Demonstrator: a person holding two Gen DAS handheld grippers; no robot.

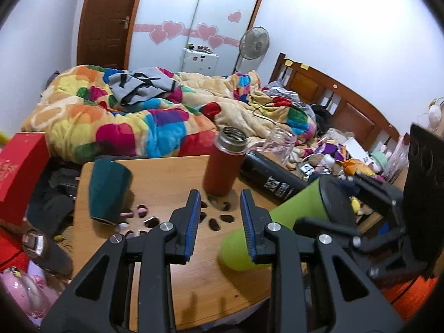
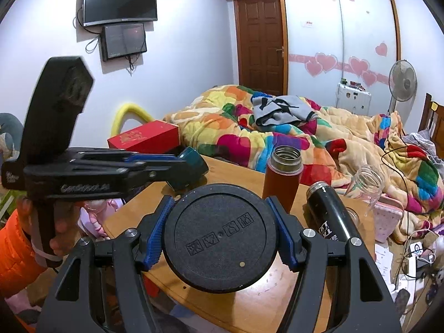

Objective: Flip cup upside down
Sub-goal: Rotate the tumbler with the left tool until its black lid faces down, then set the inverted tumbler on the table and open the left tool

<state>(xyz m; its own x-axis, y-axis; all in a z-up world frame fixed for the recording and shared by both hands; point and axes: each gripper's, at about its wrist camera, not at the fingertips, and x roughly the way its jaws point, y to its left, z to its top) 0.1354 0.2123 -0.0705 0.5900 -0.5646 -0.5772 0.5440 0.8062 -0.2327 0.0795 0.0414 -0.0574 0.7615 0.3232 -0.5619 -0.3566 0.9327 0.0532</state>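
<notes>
A lime green cup [image 1: 266,222] with a black round base [image 2: 220,238] is held tilted over the wooden table [image 1: 166,183] by my right gripper [image 2: 220,236], whose blue pads clamp the base end. In the left wrist view the right gripper [image 1: 358,211] holds the cup from the right, the cup's other end pointing toward the table front. My left gripper [image 1: 219,216] is open and empty above the table middle, beside the green cup. A dark teal cup [image 1: 108,191] stands upside down at the table's left. In the right wrist view the left gripper [image 2: 177,163] hovers near it.
A red flask [image 1: 224,163] stands open at mid-table, a black flask [image 1: 269,177] lies on its side to the right, and a clear jar [image 2: 366,183] is beyond. A bed with a colourful quilt [image 1: 138,116] lies behind; a red box [image 1: 19,166] is at left.
</notes>
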